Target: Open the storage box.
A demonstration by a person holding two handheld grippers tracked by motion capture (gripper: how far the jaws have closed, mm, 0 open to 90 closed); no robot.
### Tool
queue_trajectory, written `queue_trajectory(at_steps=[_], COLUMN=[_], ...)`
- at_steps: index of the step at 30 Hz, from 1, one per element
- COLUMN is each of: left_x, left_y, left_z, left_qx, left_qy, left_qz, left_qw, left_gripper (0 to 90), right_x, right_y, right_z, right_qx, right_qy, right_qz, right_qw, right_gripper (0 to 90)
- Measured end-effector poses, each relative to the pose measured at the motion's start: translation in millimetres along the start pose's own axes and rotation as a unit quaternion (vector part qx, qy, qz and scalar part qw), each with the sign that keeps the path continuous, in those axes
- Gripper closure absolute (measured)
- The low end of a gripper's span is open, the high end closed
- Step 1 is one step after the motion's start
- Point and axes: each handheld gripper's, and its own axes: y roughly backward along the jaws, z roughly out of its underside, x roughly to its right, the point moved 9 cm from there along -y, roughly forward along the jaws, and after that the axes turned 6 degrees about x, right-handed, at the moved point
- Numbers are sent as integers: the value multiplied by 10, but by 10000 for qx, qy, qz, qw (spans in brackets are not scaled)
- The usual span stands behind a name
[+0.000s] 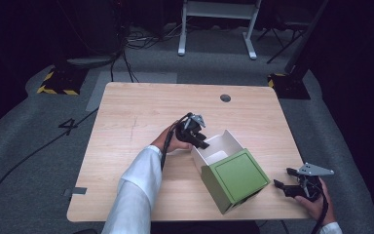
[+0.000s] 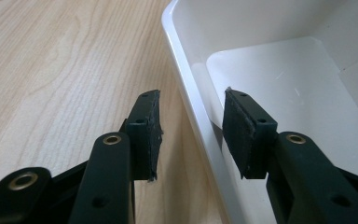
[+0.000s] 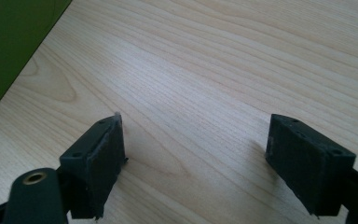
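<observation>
A green box [image 1: 236,178] stands near the table's front right, and a white open tray [image 1: 219,146] sticks out of its far side. My left gripper [image 1: 202,141] is at the tray's left wall. In the left gripper view that gripper [image 2: 191,135] is open and straddles the white wall [image 2: 191,93], one jaw outside over the wood and one inside over the tray's bare white floor [image 2: 279,84]. My right gripper [image 1: 282,177] hovers open to the right of the green box, close to the table's right edge. In the right gripper view it [image 3: 193,154] is wide open above bare wood, with the green box [image 3: 9,42] at the upper left.
The wooden table [image 1: 136,122] has a round cable hole [image 1: 225,98] near its far edge. A white sleeve [image 1: 136,190] reaches in from the bottom. Beyond the table lie floor cables and a white desk frame [image 1: 219,24].
</observation>
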Motion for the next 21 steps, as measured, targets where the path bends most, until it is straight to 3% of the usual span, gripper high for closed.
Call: queue_trajectory(at_steps=[13,21], left_x=[-139,-188], left_y=[77,202], left_z=[42,-48], left_qx=[-72,75], left_qy=[63,64], left_qz=[-132,-390], left_qw=[9999,9992], left_gripper=[568,544], right_x=[0,0], right_y=[0,0], right_z=[0,0], right_qx=[1,1], right_qy=[1,1], right_qz=[0,1], right_qw=[10000,10000], right_gripper=[195,195])
